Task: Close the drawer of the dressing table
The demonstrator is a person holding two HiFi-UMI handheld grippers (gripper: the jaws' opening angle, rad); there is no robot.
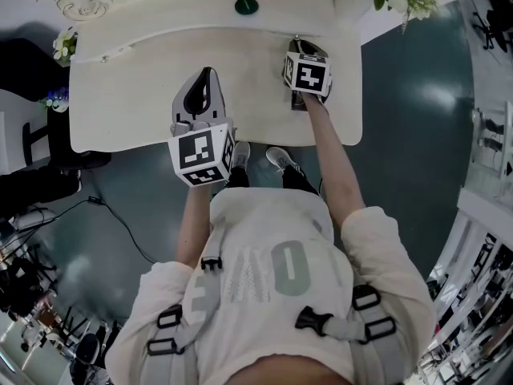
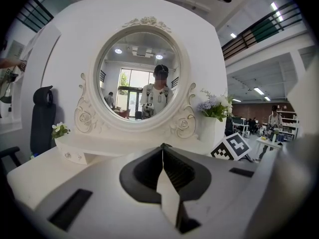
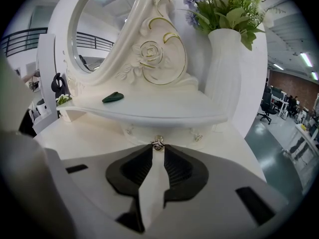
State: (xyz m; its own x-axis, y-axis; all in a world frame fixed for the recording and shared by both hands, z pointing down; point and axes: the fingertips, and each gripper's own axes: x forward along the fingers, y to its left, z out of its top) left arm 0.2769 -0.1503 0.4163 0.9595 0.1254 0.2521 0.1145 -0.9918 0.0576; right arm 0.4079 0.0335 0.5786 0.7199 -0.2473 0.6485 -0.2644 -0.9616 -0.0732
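Right hand-held gripper [image 3: 158, 147] has its tips pinching the tiny metal knob [image 3: 158, 143] of the drawer [image 3: 172, 132]. The drawer sits under the mirror shelf at the far right of the table [image 1: 120, 111], just down-left of the flower vase [image 3: 224, 68]. Left hand-held gripper [image 2: 162, 147] is pressed together on nothing, hovering over the table's near edge.

The cream dressing table [image 1: 120, 111] has a raised shelf [image 3: 164, 111] along its far edge, which carries a round, rose-carved mirror [image 2: 139, 73]. A dark green leaf-shaped piece [image 3: 113, 97] lies on the shelf. A white vase of flowers [image 3: 224, 78] stands at the far right, and a small flower sprig [image 2: 60, 130] at the far left. A metal drawer knob [image 3: 158, 144] shows under the shelf's front.
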